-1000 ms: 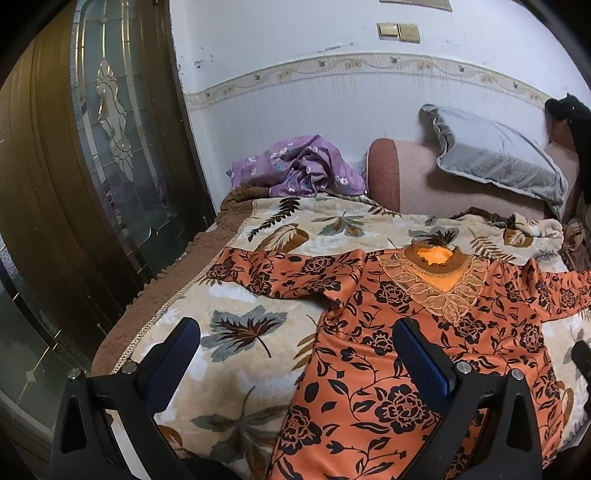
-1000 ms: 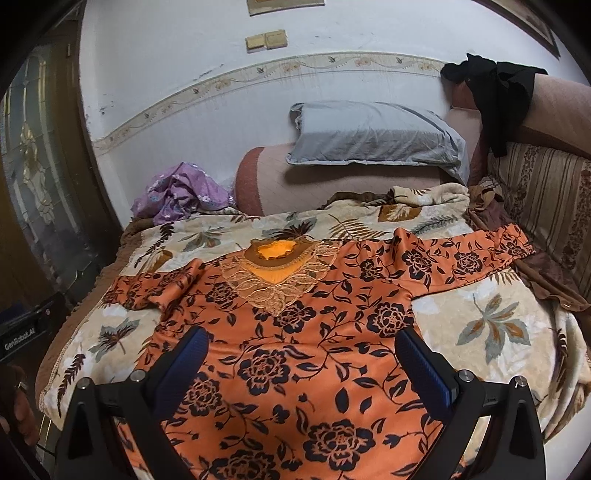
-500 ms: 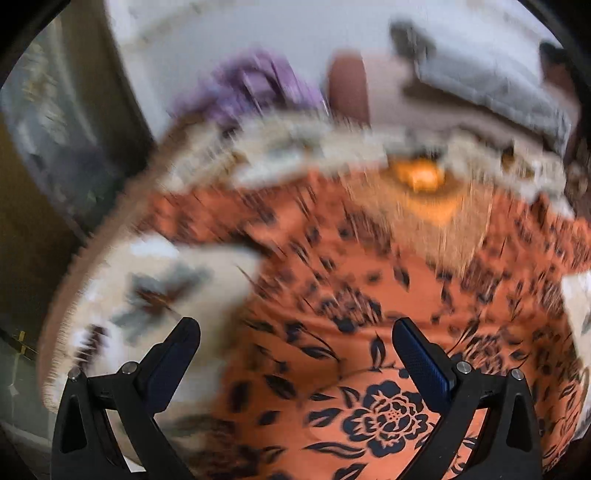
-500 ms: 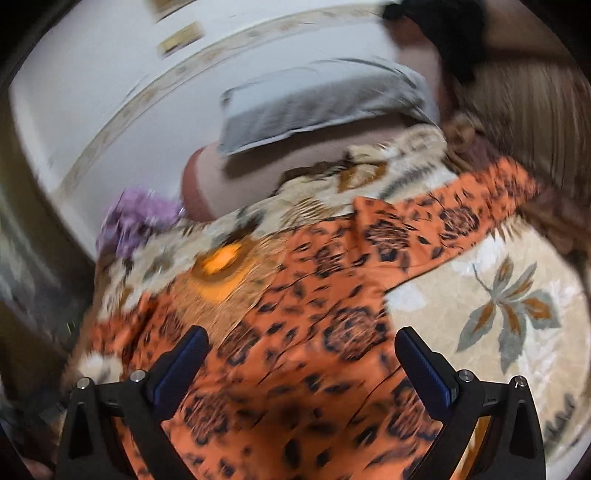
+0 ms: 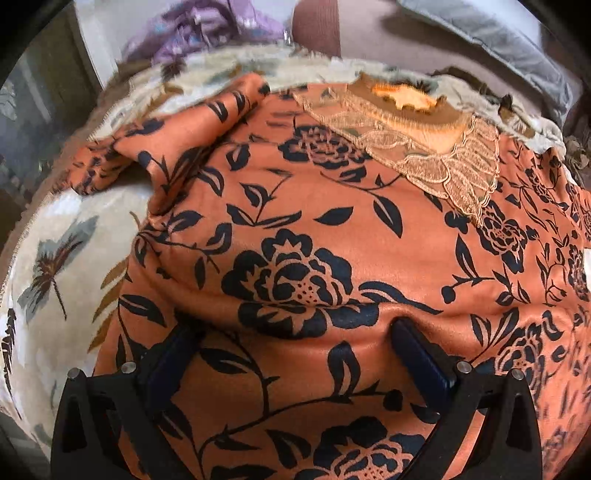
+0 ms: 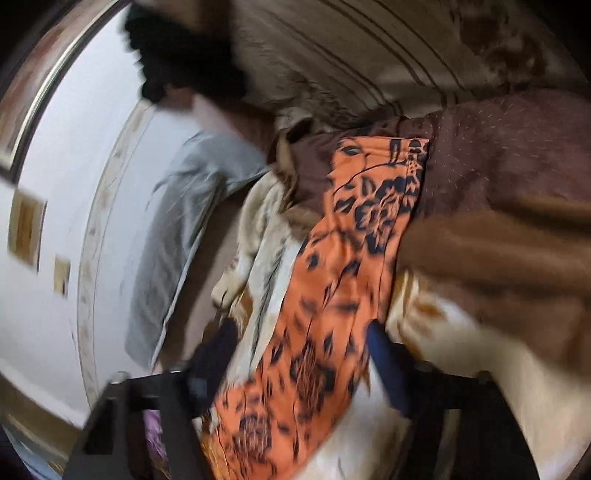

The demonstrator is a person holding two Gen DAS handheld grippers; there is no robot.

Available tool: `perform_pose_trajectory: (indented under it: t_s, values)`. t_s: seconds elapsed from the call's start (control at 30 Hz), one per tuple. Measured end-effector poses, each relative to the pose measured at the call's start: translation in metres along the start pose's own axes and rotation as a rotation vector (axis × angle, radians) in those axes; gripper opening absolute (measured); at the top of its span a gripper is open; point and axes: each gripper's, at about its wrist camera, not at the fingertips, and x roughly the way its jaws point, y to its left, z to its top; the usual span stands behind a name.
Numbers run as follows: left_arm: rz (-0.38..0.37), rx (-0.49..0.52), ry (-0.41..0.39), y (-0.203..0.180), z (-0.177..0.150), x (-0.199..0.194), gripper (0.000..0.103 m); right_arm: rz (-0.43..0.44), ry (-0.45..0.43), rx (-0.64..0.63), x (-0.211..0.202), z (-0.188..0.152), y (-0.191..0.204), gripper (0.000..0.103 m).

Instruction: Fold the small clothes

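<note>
An orange top [image 5: 332, 229] with black flowers and a lace neckline [image 5: 424, 147] lies spread on the leaf-print blanket [image 5: 55, 258]. My left gripper [image 5: 295, 339] is open and pressed low onto the top's body, its fingertips sunk into the cloth. Its left sleeve [image 5: 177, 140] lies bunched at the upper left. In the blurred, rolled right wrist view, my right gripper [image 6: 303, 343] is open, its jaws on either side of the top's other sleeve [image 6: 354, 236], close above it.
A purple garment [image 5: 207, 29] and a grey pillow [image 5: 498, 33] lie at the bed's head. A brown blanket [image 6: 517, 184] and striped cushion [image 6: 369, 55] are beside the right sleeve. A black cloth [image 6: 184, 55] hangs above. The wall [image 6: 74, 184] is at the left.
Both grippers moved down and forward. The left went from above the bed's front edge onto the top's body. The right swung right and rolled over the right sleeve.
</note>
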Motion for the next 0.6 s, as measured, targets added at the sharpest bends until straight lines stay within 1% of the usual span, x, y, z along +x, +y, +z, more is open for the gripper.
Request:
perform_pose_trajectory:
  t_s: [0.03, 0.07, 0.1, 0.13, 0.2, 0.27, 0.33, 0.37, 0.4, 0.43, 0.47, 0.53, 0.57, 0.6]
  values:
    - [0.011, 0.000, -0.026, -0.003, -0.006, -0.001, 0.103, -0.036, -0.007, 0.016, 0.009, 0.007, -0.003, 0.061]
    - [0.015, 0.000, -0.026, -0.005, -0.007, -0.001, 0.103, -0.050, -0.016, 0.038, 0.017, 0.013, -0.007, 0.054]
    - [0.014, -0.003, -0.017, -0.005, -0.007, -0.002, 0.103, -0.068, -0.026, 0.051, 0.023, 0.018, -0.010, 0.052]
    - [0.010, -0.011, -0.008, -0.006, -0.008, -0.001, 0.103, -0.106, -0.040, 0.054, 0.029, 0.023, -0.013, 0.051]
    - [0.017, -0.011, -0.011, -0.004, -0.004, 0.000, 0.103, -0.113, -0.038, 0.064, 0.038, 0.030, -0.018, 0.044]
    - [0.032, -0.003, -0.022, -0.007, -0.002, -0.001, 0.103, -0.119, -0.040, 0.045, 0.047, 0.036, -0.016, 0.041]
    - [0.032, 0.003, -0.021, -0.012, -0.004, -0.002, 0.103, -0.141, -0.039, 0.025, 0.045, 0.036, -0.011, 0.040]
    - [0.025, 0.002, -0.019, -0.011, -0.006, -0.007, 0.103, -0.122, -0.046, 0.043, 0.040, 0.035, -0.011, 0.040]
    - [0.022, 0.003, -0.015, -0.004, 0.002, 0.000, 0.103, -0.088, -0.051, 0.065, 0.031, 0.030, -0.015, 0.040]
    - [0.020, 0.005, -0.015, -0.003, 0.004, 0.001, 0.103, -0.072, -0.047, 0.074, 0.026, 0.028, -0.016, 0.040]
    - [0.018, 0.008, -0.018, -0.003, 0.003, 0.001, 0.103, -0.080, -0.039, 0.077, 0.023, 0.026, -0.016, 0.041]
    - [0.016, 0.011, -0.022, -0.004, 0.002, 0.000, 0.103, -0.084, -0.016, 0.087, 0.025, 0.021, -0.018, 0.045]
    - [0.016, 0.011, -0.023, -0.005, 0.001, -0.001, 0.103, -0.091, -0.008, 0.091, 0.026, 0.019, -0.018, 0.053]
    - [0.016, 0.011, -0.023, -0.005, 0.000, -0.001, 0.103, -0.108, -0.013, 0.092, 0.026, 0.018, -0.019, 0.055]
